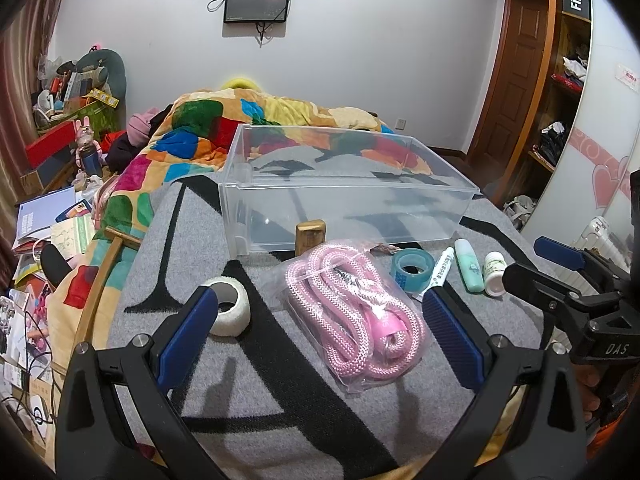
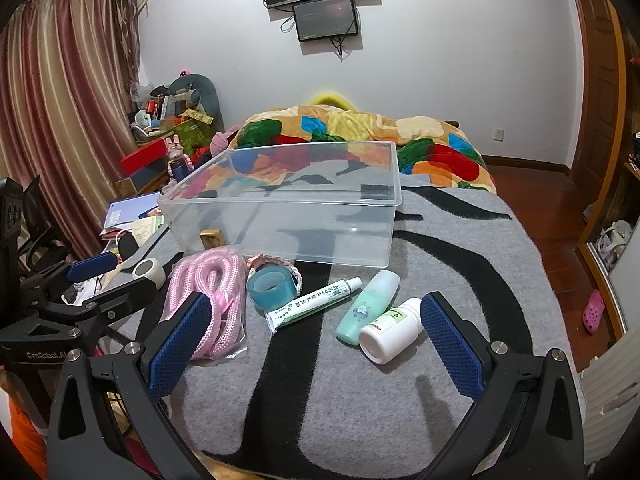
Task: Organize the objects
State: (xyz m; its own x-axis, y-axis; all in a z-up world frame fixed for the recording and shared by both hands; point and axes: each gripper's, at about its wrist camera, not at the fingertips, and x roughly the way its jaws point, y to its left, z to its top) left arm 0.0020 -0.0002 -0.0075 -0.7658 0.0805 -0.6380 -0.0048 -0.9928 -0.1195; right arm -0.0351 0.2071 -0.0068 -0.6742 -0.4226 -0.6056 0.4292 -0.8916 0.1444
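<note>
Even, dim indoor light, soft shadows, sharp focus, strong fisheye bending and dark corners.

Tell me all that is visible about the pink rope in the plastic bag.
The pink rope is a thick braided cord with a woven zigzag pattern, coiled in several loops. It is sealed in a clear, glossy plastic bag, with a solid pink part among the coils. The bag lies flat on the grey and black blanket, in front of the clear plastic box, between the white tape roll and the blue tape roll. The left gripper hovers around it, jaws open, not clearly touching.
</note>
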